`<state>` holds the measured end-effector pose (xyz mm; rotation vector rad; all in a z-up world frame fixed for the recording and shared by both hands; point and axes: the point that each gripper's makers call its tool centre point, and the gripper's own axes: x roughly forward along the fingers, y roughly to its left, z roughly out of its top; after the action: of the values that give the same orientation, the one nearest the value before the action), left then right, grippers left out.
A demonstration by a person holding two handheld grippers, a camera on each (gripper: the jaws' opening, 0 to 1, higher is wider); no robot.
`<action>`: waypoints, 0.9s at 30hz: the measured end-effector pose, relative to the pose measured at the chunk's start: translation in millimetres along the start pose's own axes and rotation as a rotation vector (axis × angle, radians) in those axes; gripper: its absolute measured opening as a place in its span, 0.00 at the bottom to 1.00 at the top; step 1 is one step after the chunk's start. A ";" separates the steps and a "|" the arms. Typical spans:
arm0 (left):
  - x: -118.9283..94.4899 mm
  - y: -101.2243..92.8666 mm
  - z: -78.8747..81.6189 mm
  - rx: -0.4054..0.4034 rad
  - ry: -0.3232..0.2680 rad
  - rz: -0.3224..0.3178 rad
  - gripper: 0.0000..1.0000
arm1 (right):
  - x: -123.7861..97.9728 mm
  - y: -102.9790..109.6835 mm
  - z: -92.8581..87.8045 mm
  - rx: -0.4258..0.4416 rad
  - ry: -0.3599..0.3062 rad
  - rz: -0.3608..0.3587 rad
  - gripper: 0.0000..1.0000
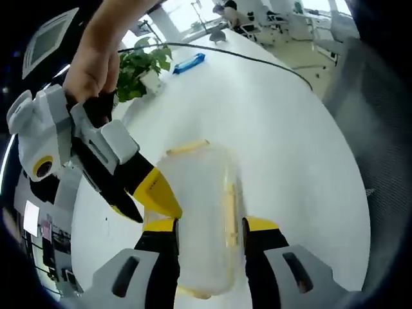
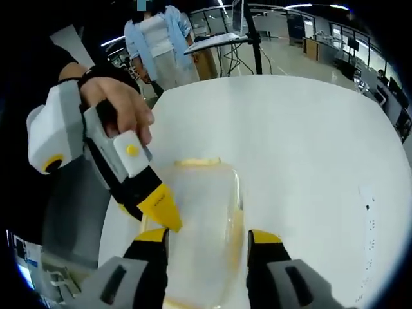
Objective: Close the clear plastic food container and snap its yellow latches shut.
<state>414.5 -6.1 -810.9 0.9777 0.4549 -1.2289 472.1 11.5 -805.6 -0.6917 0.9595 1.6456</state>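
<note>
The clear container (image 1: 203, 219) sits on the white surface (image 1: 290, 148), between the left gripper's (image 1: 209, 225) spread fingers (image 1: 261, 225), which stand just beside its long sides. The right gripper (image 2: 209, 237) also straddles it, fingers (image 2: 264, 238) apart, one on each side. Whether any finger touches the plastic I cannot tell. A yellow latch (image 1: 188, 147) shows at the end away from the fingers. Beyond the container stand a potted plant (image 1: 138, 71) and a blue object (image 1: 188, 63).
</note>
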 end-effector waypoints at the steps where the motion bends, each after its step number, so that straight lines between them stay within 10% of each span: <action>1: -0.9 0.4 0.0 -0.001 -0.008 -0.007 0.40 | -0.9 -0.5 0.9 -0.014 0.002 -0.009 0.47; 27: -6.3 6.3 -2.9 -0.105 0.009 -0.134 0.50 | -15.1 15.2 7.9 -0.041 -0.031 -0.113 0.50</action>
<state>419.0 0.0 -805.4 0.8746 0.5940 -1.3073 461.8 9.0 -785.3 -0.7332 0.8518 1.5758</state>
